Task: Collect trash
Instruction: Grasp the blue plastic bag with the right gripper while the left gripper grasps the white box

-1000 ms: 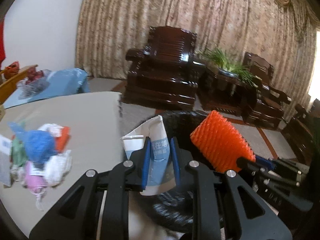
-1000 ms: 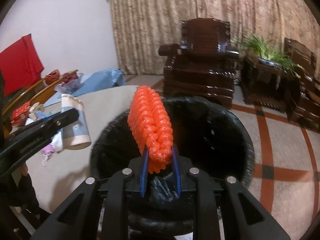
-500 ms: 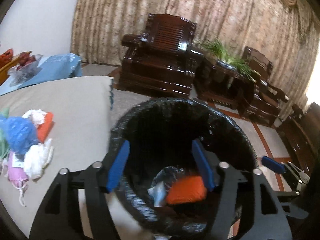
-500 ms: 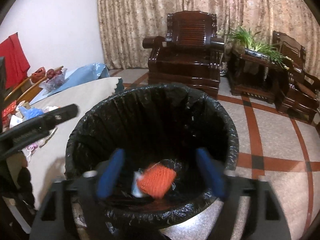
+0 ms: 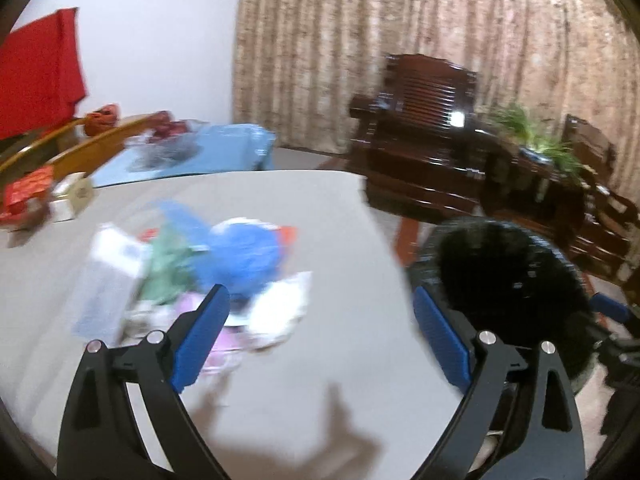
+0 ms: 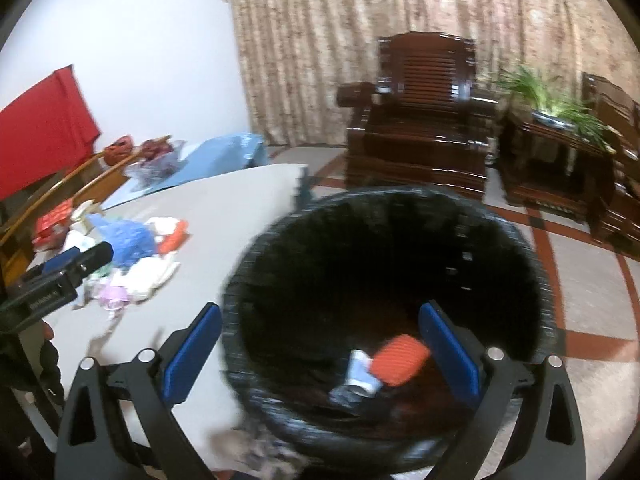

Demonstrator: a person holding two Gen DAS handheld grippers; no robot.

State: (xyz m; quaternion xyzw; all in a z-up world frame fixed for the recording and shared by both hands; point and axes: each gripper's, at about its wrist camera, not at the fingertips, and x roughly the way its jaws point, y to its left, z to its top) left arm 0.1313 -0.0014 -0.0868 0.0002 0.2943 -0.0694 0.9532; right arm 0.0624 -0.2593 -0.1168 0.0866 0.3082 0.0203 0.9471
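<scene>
A pile of trash [image 5: 208,272] lies on the grey table [image 5: 320,360]: a blue mesh ball [image 5: 244,256], white and pink scraps, a pale packet. It also shows in the right wrist view [image 6: 132,256]. My left gripper [image 5: 320,336] is open and empty, over the table just right of the pile. My right gripper [image 6: 320,352] is open and empty above the black-lined trash bin [image 6: 536,272]. An orange foam net [image 6: 400,360] and a paper cup [image 6: 360,372] lie at the bin's bottom. The bin [image 5: 508,296] stands right of the table.
Dark wooden armchairs [image 6: 424,120] and a side table with a green plant [image 6: 560,108] stand behind the bin before a patterned curtain. A blue bag [image 5: 224,152], red boxes [image 5: 28,196] and a red cloth [image 5: 40,68] lie at the table's far left.
Both grippers opened and dropped the paper cup and the orange foam net into the bin. My left gripper then swung left from over the bin to over the table, toward the pile.
</scene>
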